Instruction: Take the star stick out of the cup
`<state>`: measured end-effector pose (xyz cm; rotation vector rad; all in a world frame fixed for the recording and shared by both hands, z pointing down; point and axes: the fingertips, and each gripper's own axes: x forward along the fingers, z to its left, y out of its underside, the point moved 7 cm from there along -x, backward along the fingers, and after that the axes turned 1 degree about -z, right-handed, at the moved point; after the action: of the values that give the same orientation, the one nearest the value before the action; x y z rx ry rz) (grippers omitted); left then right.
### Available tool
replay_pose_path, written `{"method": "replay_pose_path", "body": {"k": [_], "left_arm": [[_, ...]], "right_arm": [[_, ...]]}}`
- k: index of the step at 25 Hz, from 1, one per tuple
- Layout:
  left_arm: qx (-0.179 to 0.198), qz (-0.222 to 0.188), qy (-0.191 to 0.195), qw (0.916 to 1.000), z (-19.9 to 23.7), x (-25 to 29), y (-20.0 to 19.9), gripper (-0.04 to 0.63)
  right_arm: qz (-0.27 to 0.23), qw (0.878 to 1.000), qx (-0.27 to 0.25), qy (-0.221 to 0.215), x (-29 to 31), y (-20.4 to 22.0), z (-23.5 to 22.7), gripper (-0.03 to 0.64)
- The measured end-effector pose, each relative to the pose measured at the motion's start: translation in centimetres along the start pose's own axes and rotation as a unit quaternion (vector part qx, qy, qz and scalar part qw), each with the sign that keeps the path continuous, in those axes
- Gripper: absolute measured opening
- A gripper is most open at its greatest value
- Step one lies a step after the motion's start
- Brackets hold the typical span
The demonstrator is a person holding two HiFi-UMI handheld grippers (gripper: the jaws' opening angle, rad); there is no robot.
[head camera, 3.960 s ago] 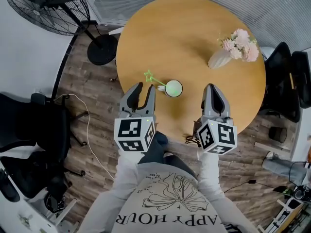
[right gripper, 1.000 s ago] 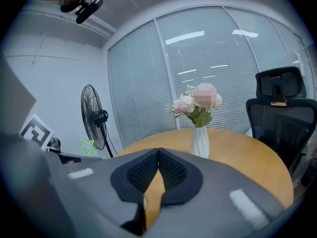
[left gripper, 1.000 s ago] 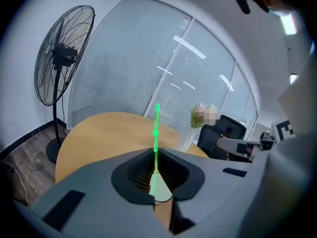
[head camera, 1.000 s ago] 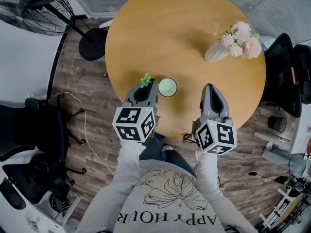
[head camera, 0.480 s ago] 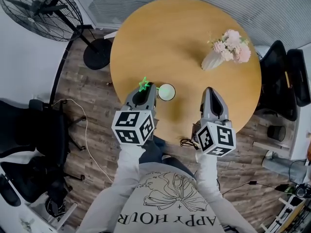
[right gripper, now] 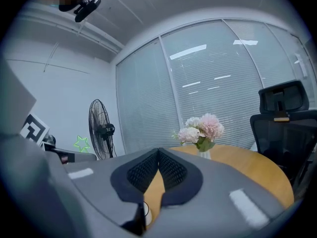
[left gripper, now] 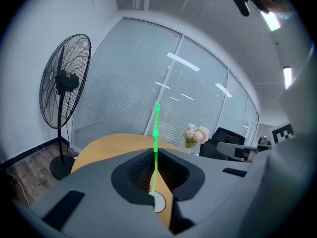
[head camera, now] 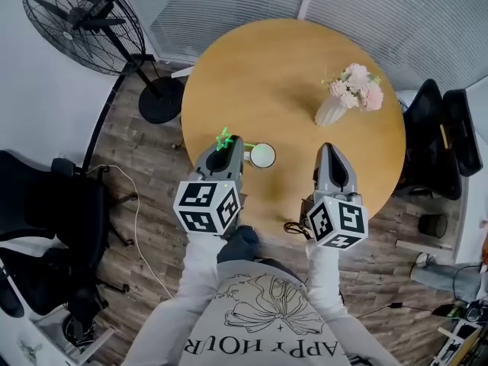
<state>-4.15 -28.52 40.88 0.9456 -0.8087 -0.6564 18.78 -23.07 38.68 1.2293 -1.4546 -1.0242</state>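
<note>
the left gripper (head camera: 226, 146) had its jaws pinched shut on the star stick (head camera: 223, 138) (green star just left of the cup (head camera: 261, 155) on the tabletop (head camera: 290, 75)), while the right gripper (head camera: 328, 150), right of the cup, had its jaws closed on nothing.

Round light-brown wooden tabletop (head camera: 290, 67) in an office corner, with flowers, a fan and chairs around it.
A pale ribbed vase (head camera: 331, 113) of pink and white flowers (head camera: 355, 84) lies tilted in the head view near the tabletop's far right edge. A black pedestal fan (head camera: 84, 23) stands on the grey-brown wood-plank floor (head camera: 145, 170) to the left, near the white window blinds (head camera: 229, 6). A black office chair (head camera: 38, 204) sits at the left, another black chair (head camera: 427, 132) at the right, and a thin white cable (head camera: 137, 212) trails across the floor.
</note>
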Motion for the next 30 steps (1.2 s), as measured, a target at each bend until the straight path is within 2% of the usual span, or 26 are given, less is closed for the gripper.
{"method": "replay_pose_path", "body": {"k": [17,30], "left_arm": [[0.021,-0.070,-0.010,0.9973,-1.3,-4.2,-4.1,0.023],[0.029,-0.101,-0.010,0.9944,-1.8,-6.8,-5.9,0.023]], "right_arm": [[-0.047,0.998,-0.009,-0.028,-1.2,-3.4,1.7,0.011],[-0.072,0.996,-0.016,-0.041,-2.5,-5.2,2.9,0.011]]}}
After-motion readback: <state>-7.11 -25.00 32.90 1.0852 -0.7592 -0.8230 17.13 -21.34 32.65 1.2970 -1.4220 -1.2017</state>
